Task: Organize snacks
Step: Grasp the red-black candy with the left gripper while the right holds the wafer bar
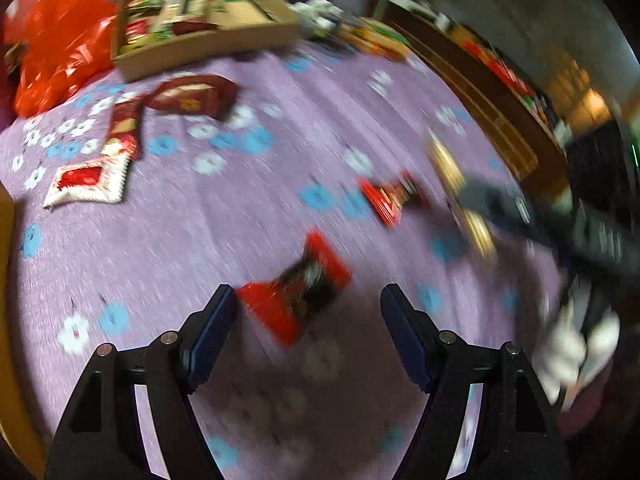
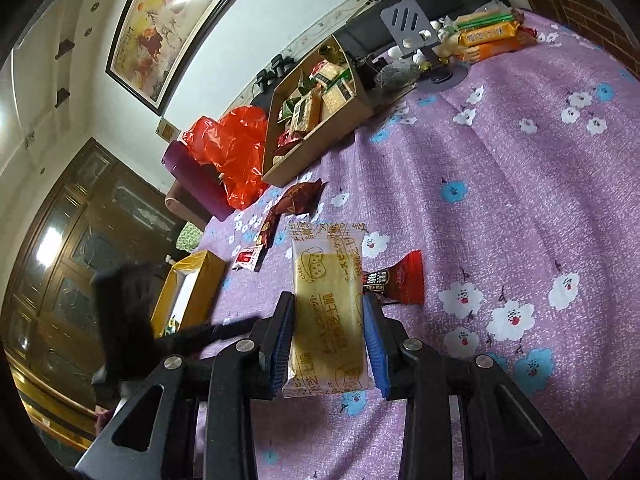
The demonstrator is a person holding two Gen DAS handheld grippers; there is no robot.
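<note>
Writing on the yellow cracker packet shows the word "cheese" and Chinese characters; your right tool is clenched on it at lower centre. Your left tool is released, jaws apart above a blurred red snack packet on the purple flowered bench. A cardboard box of snacks sits at the frame's upper centre.

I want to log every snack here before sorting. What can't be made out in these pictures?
- Left wrist view: red packet print, motion-blurred.
- Right wrist view: cheese biscuit pack sides, covered by fingers.
- Right wrist view: box contents, too small.
- Right wrist view: left gripper, blurred.
</note>
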